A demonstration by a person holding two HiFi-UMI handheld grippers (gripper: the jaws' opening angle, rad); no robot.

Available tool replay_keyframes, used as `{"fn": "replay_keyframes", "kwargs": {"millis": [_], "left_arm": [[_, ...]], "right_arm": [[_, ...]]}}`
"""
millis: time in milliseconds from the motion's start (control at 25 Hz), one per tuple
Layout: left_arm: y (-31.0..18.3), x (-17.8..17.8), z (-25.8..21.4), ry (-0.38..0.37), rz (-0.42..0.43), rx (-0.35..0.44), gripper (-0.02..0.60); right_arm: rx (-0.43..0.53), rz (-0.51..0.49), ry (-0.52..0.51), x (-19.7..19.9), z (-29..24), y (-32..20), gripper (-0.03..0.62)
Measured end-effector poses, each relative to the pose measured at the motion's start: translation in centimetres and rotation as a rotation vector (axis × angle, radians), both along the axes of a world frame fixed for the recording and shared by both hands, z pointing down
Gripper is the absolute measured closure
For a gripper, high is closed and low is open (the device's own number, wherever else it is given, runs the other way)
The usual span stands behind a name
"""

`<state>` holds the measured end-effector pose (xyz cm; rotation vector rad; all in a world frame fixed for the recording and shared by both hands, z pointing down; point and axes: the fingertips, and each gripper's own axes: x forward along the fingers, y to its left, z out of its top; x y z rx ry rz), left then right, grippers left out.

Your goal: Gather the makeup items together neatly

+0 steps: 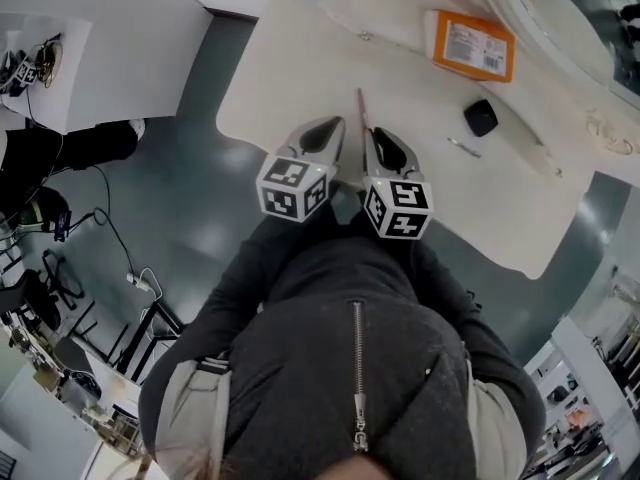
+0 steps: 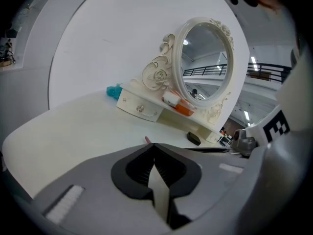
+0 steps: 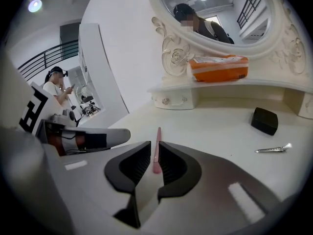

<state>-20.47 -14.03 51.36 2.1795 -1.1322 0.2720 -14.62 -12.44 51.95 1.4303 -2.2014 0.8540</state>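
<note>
Pencil (image 3: 158, 135) lies on the desk (image 3: 210, 126), near end between the right claw's (image 3: 154, 144) jaws, and they're a crack apart, not clamping it. Left claw (image 2: 154, 145) sits closed, empty, just beside.

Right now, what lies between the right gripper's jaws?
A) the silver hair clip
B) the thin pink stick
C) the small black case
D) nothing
B: the right gripper view shows the thin pink stick lying between the right gripper's jaws; the silver hair clip and the small black case lie apart on the white table.
</note>
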Motion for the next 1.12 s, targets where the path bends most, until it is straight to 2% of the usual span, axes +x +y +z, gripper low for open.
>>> {"fn": "replay_keyframes", "kwargs": {"millis": [160, 480, 680, 960, 1040, 1120], "left_arm": [[0.0, -0.6, 0.8, 0.005, 0.013, -0.017, 0.571], [-0.8, -1.8, 1.0, 0.017, 0.002, -0.015, 0.571], [-1.5, -1.9, 0.9, 0.02, 0.006, -0.006, 0.571], [-1.5, -1.8, 0.7, 0.025, 0.018, -0.004, 0.571], [-1.5, -1.8, 0.8, 0.024, 0.02, -0.002, 0.571], [-1.5, -1.7, 0.8, 0.022, 0.023, -0.001, 0.571]], "right_arm": [[-0.02, 0.001, 0.049, -0.6, 1.1, 0.1, 0.478], [-0.103, -0.022, 0.163, -1.4, 3.2, 0.0, 0.41], [-0.108, -0.041, 0.255, -1.6, 3.6, -0.1, 0.411], [-0.108, -0.025, 0.269, -1.4, 3.5, -0.1, 0.446], [-0.106, -0.031, 0.273, -1.5, 3.5, -0.1, 0.469], [-0.107, -0.035, 0.27, -1.5, 3.5, -0.1, 0.525]]}}
